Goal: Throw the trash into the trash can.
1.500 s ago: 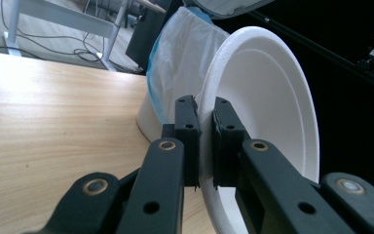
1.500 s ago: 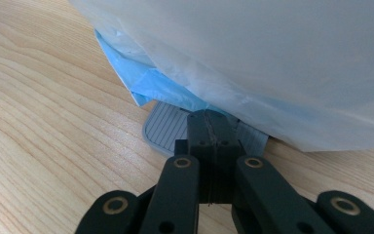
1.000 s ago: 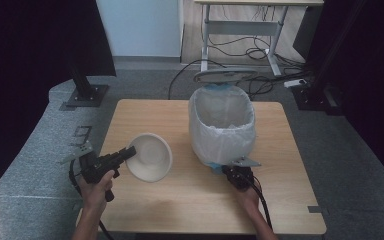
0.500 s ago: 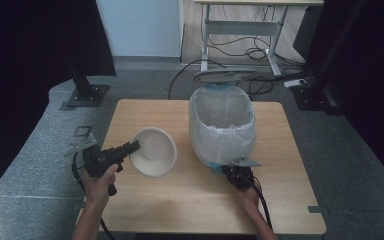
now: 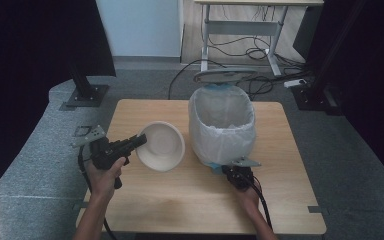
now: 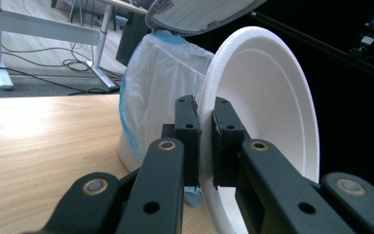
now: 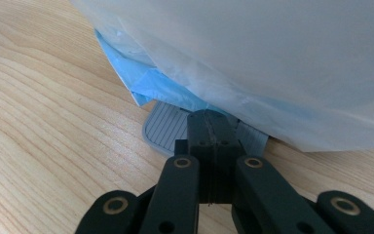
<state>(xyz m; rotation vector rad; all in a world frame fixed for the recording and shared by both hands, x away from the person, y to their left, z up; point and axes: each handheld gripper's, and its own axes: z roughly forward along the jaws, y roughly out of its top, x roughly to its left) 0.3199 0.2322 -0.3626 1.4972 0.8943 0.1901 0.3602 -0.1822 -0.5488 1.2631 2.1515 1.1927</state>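
1. The pedal bin [image 5: 222, 127] stood on the desk [image 5: 145, 207] with its lid [image 5: 225, 75] up, and the white foam bowl [image 5: 161, 146] hung tilted beside it, not yet dropped in.
2. The left claw [image 6: 204, 129] pinched the bowl's rim.
3. The right claw [image 7: 209, 134], jaws closed and empty, pressed the grey pedal [image 7: 168, 130].
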